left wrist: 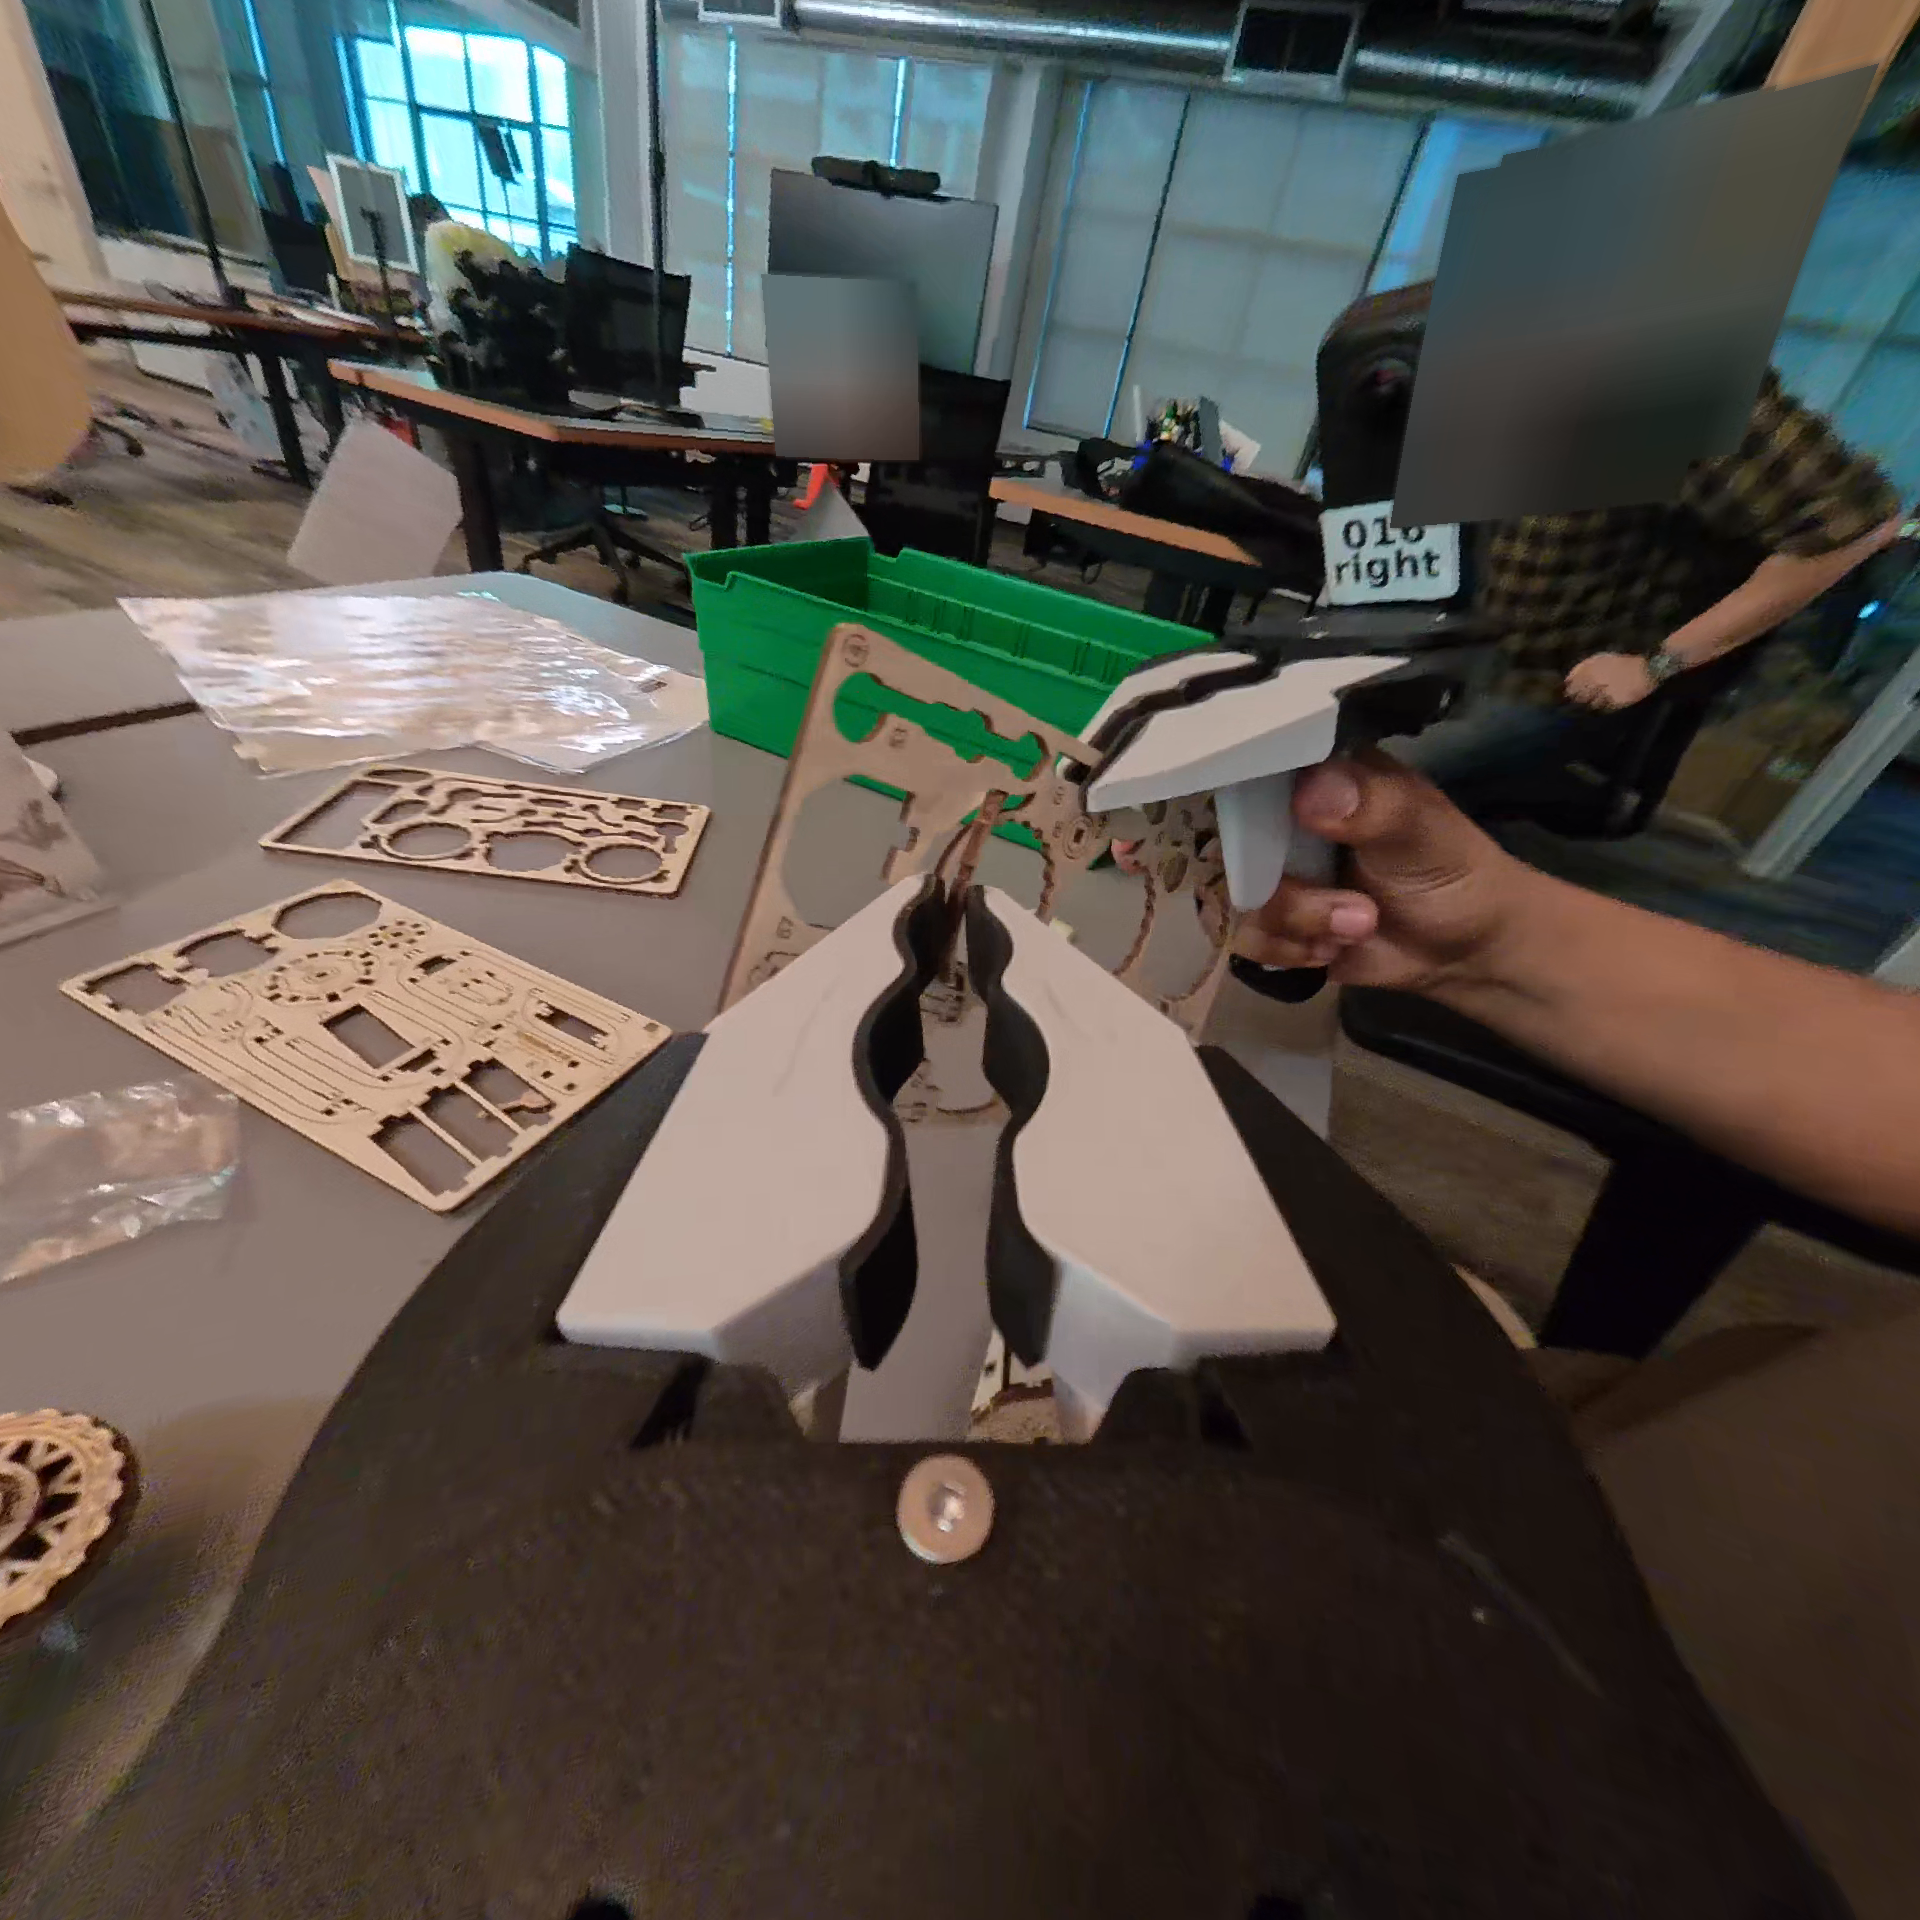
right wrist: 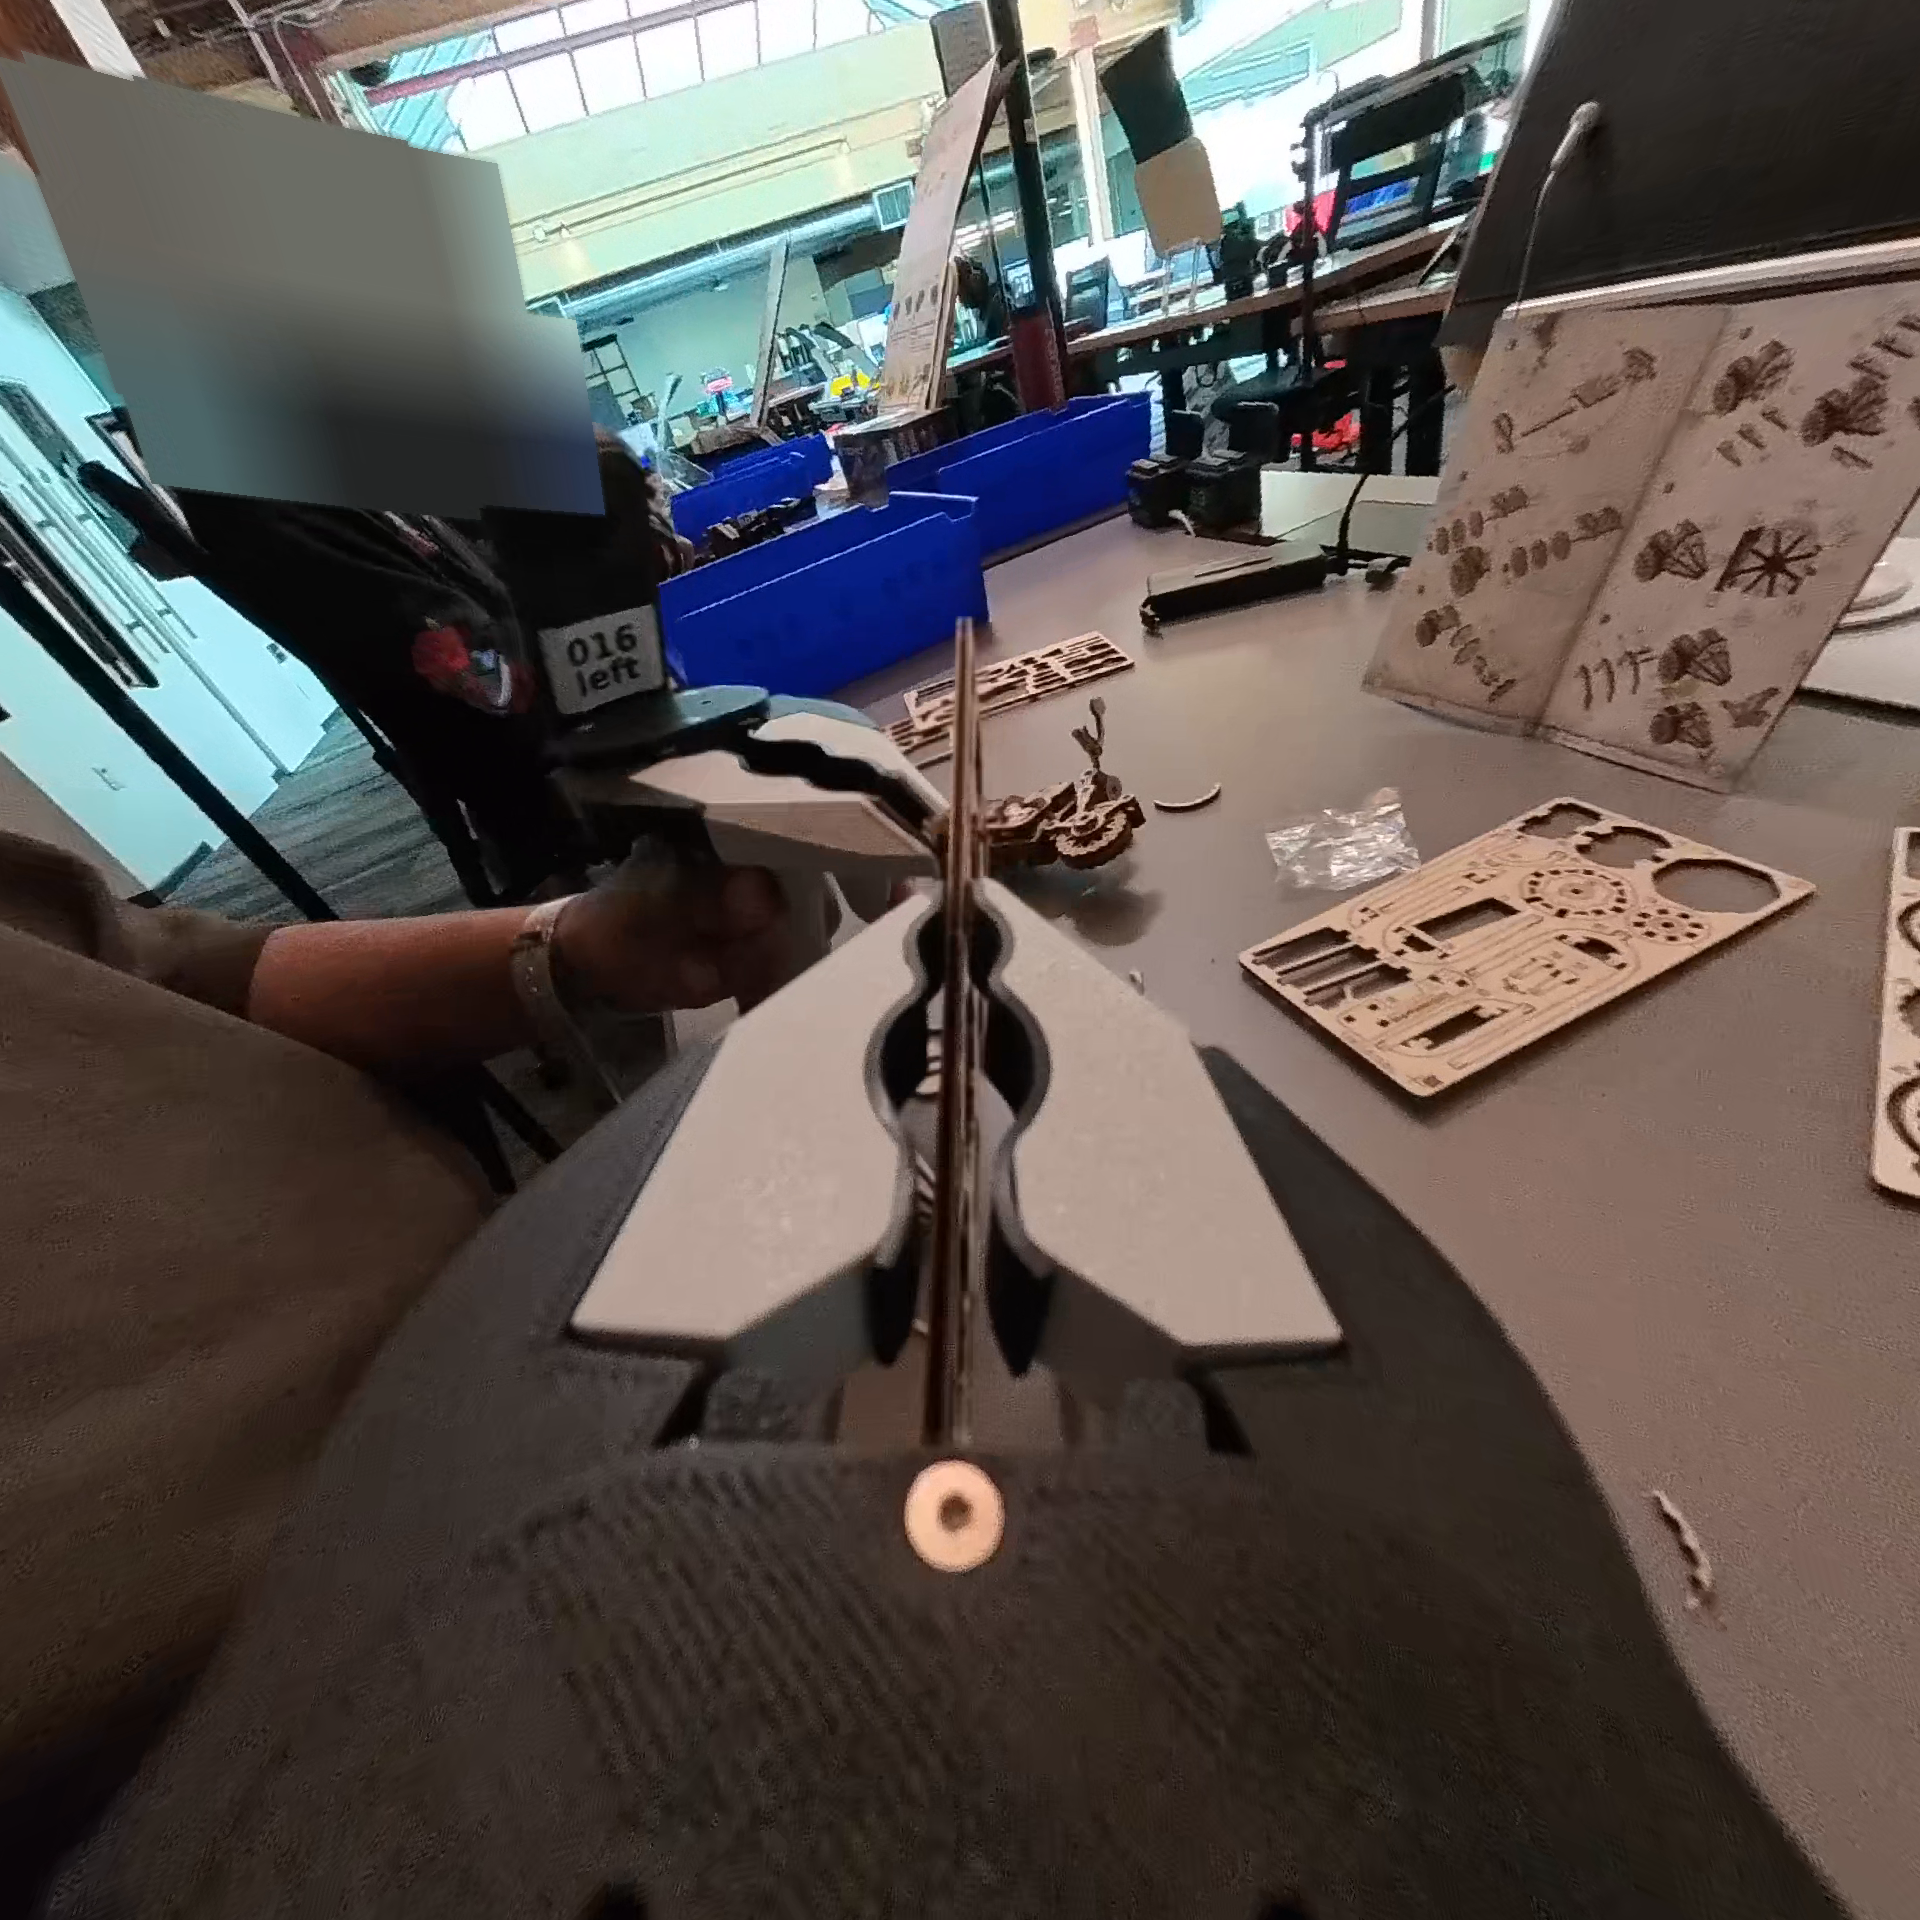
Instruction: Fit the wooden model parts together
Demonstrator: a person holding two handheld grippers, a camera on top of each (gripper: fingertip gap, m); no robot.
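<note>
A laser-cut wooden parts sheet (left wrist: 831,821) stands upright above the grey table (left wrist: 208,1278). My right gripper (right wrist: 961,909) is shut on this sheet, which shows edge-on (right wrist: 964,727) between its jaws. In the left wrist view the right gripper (left wrist: 1086,767) grips the sheet's right side. My left gripper (left wrist: 951,891) has its tips pinched on a thin dark wooden part (left wrist: 961,857) at the sheet's face. In the right wrist view the left gripper (right wrist: 928,823) meets the sheet from the left. A partly built dark wooden model (right wrist: 1070,821) lies on the table behind.
Two more parts sheets (left wrist: 364,1029) (left wrist: 488,831) lie flat at the left, beside clear plastic wrap (left wrist: 395,665). A green bin (left wrist: 769,665) stands behind the held sheet. A wooden gear (left wrist: 52,1496) lies near left. A propped instruction booklet (right wrist: 1642,520) and blue bins (right wrist: 821,613) stand at the back. The partly built dark wooden model (right wrist: 1070,821) is about 20 cm from both grippers' fingertips.
</note>
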